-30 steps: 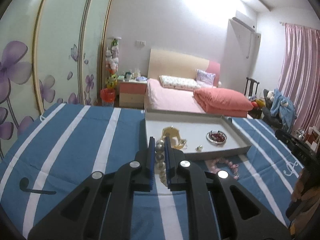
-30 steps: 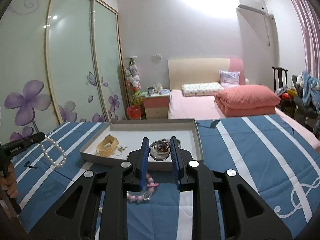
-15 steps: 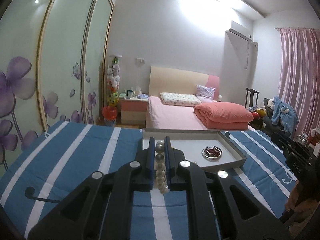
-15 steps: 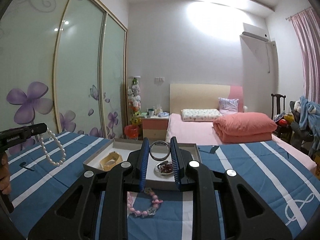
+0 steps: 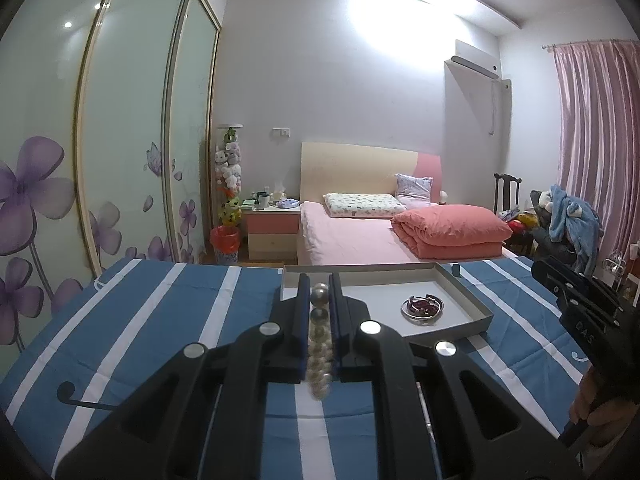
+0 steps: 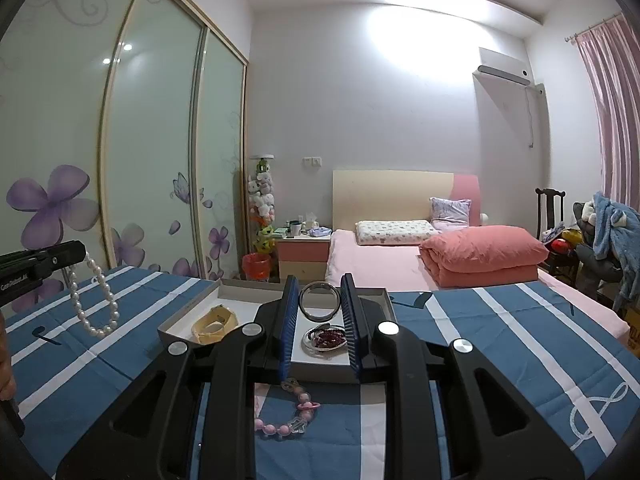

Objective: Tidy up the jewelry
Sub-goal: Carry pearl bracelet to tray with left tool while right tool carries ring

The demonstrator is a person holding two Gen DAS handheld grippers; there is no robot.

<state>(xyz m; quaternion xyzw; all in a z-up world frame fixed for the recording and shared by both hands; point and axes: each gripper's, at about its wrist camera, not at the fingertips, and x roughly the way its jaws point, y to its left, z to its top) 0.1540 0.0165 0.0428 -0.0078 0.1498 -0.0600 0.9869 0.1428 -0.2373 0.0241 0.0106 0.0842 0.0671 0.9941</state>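
Tray (image 6: 182, 322) holds yellow band (image 6: 212, 324), beaded ring dish (image 6: 326, 338); left hand-held gripper (image 5: 320, 300) pinches pearl strand (image 5: 320, 344), right hand-held gripper (image 6: 320, 300) pinches bangle (image 6: 320, 301).

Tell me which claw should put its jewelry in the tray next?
Probably the right claw. Its silver bangle looks poised above the gray tray, while the left claw dangles the pearl necklace over the striped cloth, beside the tray.

**Hidden and cut off**

The gripper body covers one end of the pink bead bracelet (image 6: 294, 412) and the near wall of the grey tray (image 6: 176, 326) — the tray's dark red beads (image 5: 422, 305) are too small to tell apart. The pearl strand (image 5: 320, 344) blurs at its lower end.
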